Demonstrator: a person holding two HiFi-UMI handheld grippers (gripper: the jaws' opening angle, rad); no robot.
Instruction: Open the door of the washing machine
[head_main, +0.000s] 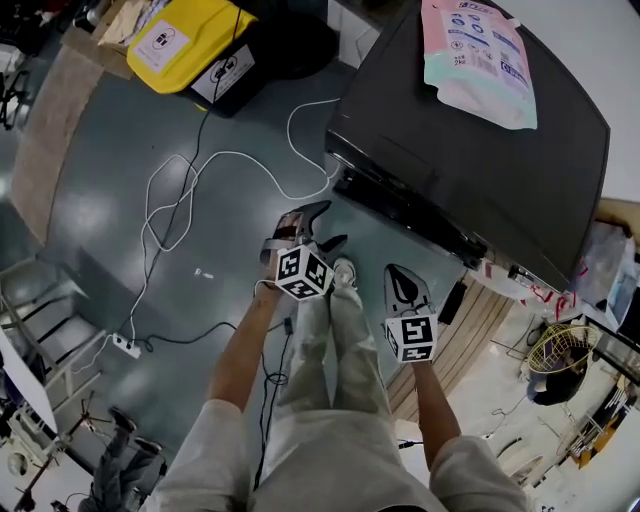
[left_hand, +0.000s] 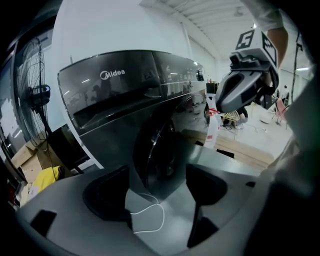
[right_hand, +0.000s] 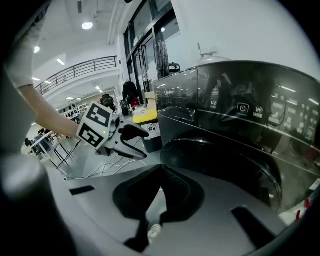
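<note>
The black washing machine (head_main: 480, 150) stands at the upper right of the head view; its front is hidden from there. Its round dark door (left_hand: 155, 150) fills the middle of the left gripper view and shows again as a door (right_hand: 220, 160) in the right gripper view; it looks closed against the front. My left gripper (head_main: 328, 225) hangs in front of the machine, open, with the door seen through the gap of my left gripper (left_hand: 157, 170) and nothing between the fingers. Beside it, my right gripper (head_main: 395, 270) is shut and empty, the tips of my right gripper (right_hand: 161, 167) meeting.
A pink and teal pouch (head_main: 478, 55) lies on the machine's top. White cable (head_main: 180, 200) loops over the grey floor to a power strip (head_main: 127, 345). A yellow-lidded box (head_main: 190, 40) stands at the back left. A wooden pallet (head_main: 470, 330) lies at the right.
</note>
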